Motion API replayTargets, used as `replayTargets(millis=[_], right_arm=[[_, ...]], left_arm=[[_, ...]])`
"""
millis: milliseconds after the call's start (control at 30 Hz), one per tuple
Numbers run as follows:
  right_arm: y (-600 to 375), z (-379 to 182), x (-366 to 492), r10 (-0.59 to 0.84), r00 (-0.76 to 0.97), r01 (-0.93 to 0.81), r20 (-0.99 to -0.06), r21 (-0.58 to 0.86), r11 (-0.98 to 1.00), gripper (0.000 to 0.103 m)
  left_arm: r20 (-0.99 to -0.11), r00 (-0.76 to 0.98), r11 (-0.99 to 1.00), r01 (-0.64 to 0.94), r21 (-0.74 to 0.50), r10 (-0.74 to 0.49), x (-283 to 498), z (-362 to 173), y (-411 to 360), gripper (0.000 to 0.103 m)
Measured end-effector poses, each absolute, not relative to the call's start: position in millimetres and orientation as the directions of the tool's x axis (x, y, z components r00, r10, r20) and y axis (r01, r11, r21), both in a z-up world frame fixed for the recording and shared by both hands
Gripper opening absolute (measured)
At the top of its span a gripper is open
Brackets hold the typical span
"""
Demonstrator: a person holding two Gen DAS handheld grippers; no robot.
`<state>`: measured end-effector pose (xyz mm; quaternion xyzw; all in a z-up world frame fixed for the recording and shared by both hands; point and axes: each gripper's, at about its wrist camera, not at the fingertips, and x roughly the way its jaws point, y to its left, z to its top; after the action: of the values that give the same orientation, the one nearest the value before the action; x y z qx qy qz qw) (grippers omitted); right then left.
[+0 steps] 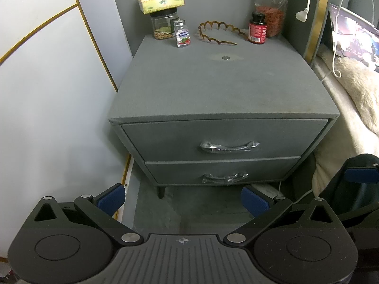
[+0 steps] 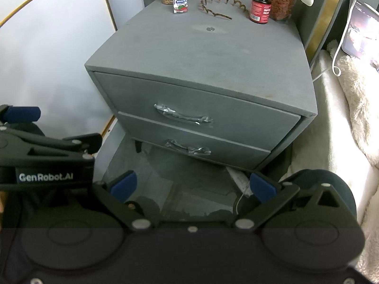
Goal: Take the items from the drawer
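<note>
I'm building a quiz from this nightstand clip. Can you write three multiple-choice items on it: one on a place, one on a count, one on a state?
1. Where does the tissue box sit?
A. on the lidded jar
B. on the floor
C. on the bed

2. How many drawers does the nightstand have?
A. one
B. two
C. four

3. What state is the top drawer in?
A. pulled out
B. removed
C. closed

Answers: 1 A, the box rests on the jar's black lid. 2 B, two fronts, each with a handle. 3 C, its front sits flush; both grippers, left gripper and right gripper, are open and away from it.
</note>
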<state>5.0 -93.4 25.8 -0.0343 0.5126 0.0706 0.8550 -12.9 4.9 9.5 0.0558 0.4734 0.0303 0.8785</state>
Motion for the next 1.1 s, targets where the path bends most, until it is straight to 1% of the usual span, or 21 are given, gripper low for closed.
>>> replayTargets(millis=[1000, 1100], right_arm=[[-86.8, 29.1, -2.4, 0.091, 0.476, -0.165, -0.875, 0.013, 0.986, 0.103], [-86.2, 28.9, -2.4, 0.094, 0.475, -0.168, -0.875, 0.014, 0.986, 0.103]], left_arm=[[-0.826, 0.553, 0.991, -0.003, 0.131, 0.111, -11.2, 10.6, -1.1, 0.103], [-0.825, 0.557, 0.990, 0.024, 0.138, 0.101, -11.2, 11.3, 1.6, 0.103]])
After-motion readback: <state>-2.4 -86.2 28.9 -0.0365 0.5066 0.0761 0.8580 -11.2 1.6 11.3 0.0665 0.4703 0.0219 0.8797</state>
